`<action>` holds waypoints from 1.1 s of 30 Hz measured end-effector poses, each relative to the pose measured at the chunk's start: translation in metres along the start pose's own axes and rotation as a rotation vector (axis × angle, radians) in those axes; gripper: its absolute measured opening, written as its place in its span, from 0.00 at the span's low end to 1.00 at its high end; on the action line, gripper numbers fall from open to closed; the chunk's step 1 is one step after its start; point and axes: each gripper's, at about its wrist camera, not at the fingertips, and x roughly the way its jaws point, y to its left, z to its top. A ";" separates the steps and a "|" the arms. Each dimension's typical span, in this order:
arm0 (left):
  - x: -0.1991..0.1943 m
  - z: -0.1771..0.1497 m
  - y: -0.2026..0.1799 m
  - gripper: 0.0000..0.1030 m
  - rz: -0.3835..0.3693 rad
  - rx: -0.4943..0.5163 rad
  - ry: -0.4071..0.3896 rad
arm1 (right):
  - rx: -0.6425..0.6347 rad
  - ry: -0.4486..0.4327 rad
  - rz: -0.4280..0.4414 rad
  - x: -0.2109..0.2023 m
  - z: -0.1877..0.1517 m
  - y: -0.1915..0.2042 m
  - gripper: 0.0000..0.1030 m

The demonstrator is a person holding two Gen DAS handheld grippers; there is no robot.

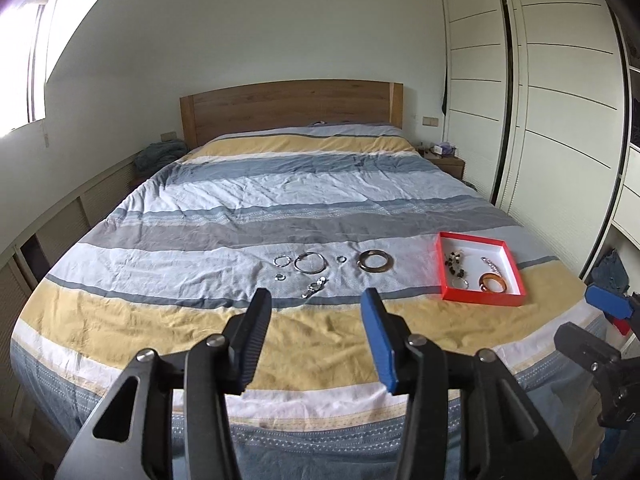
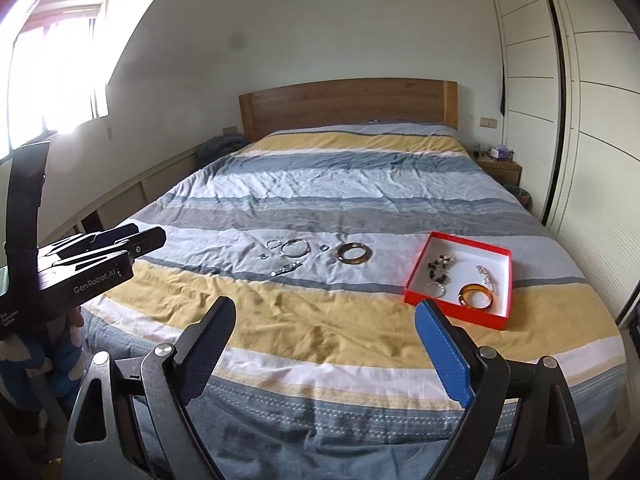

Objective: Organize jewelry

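Note:
Loose jewelry lies mid-bed on the striped bedspread (image 1: pixel 280 184): a brown ring bangle (image 1: pixel 375 261) (image 2: pixel 353 253), a large silver hoop (image 1: pixel 310 263) (image 2: pixel 295 247), small silver rings (image 1: pixel 282 260) and a silver watch-like piece (image 1: pixel 313 287) (image 2: pixel 285 269). To their right sits a red box (image 1: pixel 482 300) (image 2: pixel 456 312) holding an orange bangle (image 1: pixel 493 282) (image 2: pixel 476 295), a dark beaded piece (image 1: pixel 454 262) and a silver chain (image 2: pixel 486 274). My left gripper (image 1: pixel 316 296) hovers over the foot of the bed, open and empty. My right gripper (image 2: pixel 326 302) is likewise open and empty, short of the box.
A wooden headboard (image 1: pixel 292 106) closes the far end of the bed. White sliding wardrobe doors (image 1: pixel 560 120) run along the right, with a nightstand (image 1: pixel 446 160) in the corner. Low cabinets (image 1: pixel 60 232) and a bright window (image 2: pixel 52 80) line the left wall.

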 end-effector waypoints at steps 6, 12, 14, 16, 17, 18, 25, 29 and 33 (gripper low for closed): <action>-0.014 -0.011 0.008 0.44 0.019 -0.017 -0.004 | 0.021 0.001 0.032 0.003 -0.006 0.015 0.87; -0.017 -0.011 0.012 0.45 0.033 -0.022 -0.013 | 0.033 -0.013 0.019 0.007 -0.009 0.022 0.87; -0.015 -0.012 0.011 0.46 0.032 -0.021 -0.008 | 0.035 -0.012 0.009 0.009 -0.010 0.022 0.87; -0.011 -0.012 0.011 0.46 0.036 -0.019 -0.002 | 0.035 -0.008 -0.004 0.013 -0.010 0.020 0.87; -0.008 -0.012 0.010 0.46 0.036 -0.019 0.003 | 0.034 -0.007 -0.010 0.014 -0.010 0.020 0.87; -0.005 -0.012 0.010 0.46 0.037 -0.020 0.008 | 0.034 -0.006 -0.015 0.017 -0.010 0.019 0.87; 0.023 -0.017 0.010 0.46 0.042 -0.023 0.060 | 0.038 0.028 -0.036 0.038 -0.014 0.011 0.87; 0.039 -0.020 0.008 0.46 0.048 -0.018 0.090 | 0.056 0.056 -0.040 0.053 -0.018 0.003 0.87; 0.055 -0.026 0.006 0.46 0.049 -0.016 0.127 | 0.069 0.091 -0.035 0.069 -0.024 -0.003 0.87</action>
